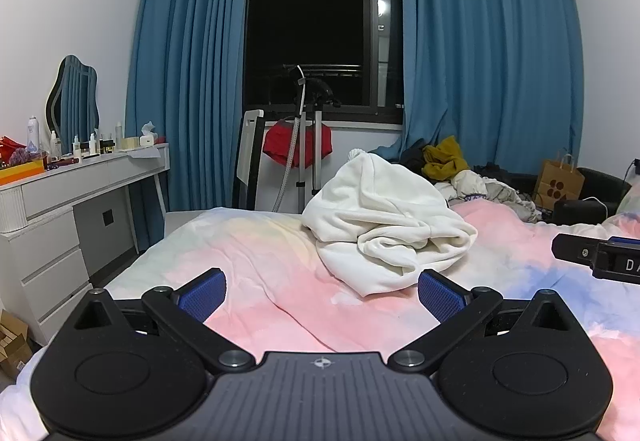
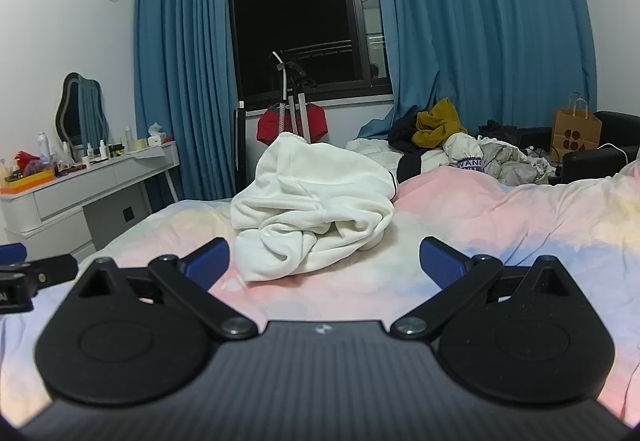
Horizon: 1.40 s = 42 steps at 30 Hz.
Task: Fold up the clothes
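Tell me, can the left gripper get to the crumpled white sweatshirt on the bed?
Probably yes. The left gripper is open, and only bare bedspread lies between it and the white sweatshirt just ahead.

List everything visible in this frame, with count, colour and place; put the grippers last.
white garment: one, crumpled, on the bed ahead of both grippers
bedspread: one, pink, blue and cream, covering the bed
clothes pile: several, mustard, black, white, grey, far side of bed
curtains: two, blue, flanking the dark window
red garment: one, on a stand below the window
dressing table: one, white, left wall, bottles on top
mirror: one, on the table
paper bag: one, brown, far right
left gripper: open, empty
right gripper: open, empty
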{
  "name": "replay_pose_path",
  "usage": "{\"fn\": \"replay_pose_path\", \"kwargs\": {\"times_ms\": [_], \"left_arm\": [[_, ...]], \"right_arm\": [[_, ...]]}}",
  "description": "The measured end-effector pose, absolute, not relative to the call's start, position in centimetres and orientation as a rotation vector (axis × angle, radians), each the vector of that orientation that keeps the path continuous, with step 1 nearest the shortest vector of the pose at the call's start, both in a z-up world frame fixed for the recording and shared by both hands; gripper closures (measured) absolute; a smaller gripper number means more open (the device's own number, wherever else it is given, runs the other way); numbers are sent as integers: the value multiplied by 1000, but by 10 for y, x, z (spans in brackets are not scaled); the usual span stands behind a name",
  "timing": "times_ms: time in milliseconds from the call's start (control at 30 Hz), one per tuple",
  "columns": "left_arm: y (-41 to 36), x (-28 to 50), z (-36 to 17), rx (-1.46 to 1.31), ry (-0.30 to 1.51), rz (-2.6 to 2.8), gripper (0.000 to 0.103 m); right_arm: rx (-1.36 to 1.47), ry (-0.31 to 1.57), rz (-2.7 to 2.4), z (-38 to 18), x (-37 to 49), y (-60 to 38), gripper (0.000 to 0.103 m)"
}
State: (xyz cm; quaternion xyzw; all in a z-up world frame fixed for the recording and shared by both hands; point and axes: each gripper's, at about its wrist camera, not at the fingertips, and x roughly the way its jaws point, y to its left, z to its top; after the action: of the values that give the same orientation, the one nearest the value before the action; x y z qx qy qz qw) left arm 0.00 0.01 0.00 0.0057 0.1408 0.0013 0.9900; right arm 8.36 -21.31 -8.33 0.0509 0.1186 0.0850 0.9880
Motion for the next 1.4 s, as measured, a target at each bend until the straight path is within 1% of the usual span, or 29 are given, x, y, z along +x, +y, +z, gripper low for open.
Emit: {"fn": "replay_pose_path", "kwargs": {"times_ms": [1400], "left_arm": [[0,10,-12,-7,333,-37,0]], "right_arm": [[128,253,184,-86,84,-215,0]]}}
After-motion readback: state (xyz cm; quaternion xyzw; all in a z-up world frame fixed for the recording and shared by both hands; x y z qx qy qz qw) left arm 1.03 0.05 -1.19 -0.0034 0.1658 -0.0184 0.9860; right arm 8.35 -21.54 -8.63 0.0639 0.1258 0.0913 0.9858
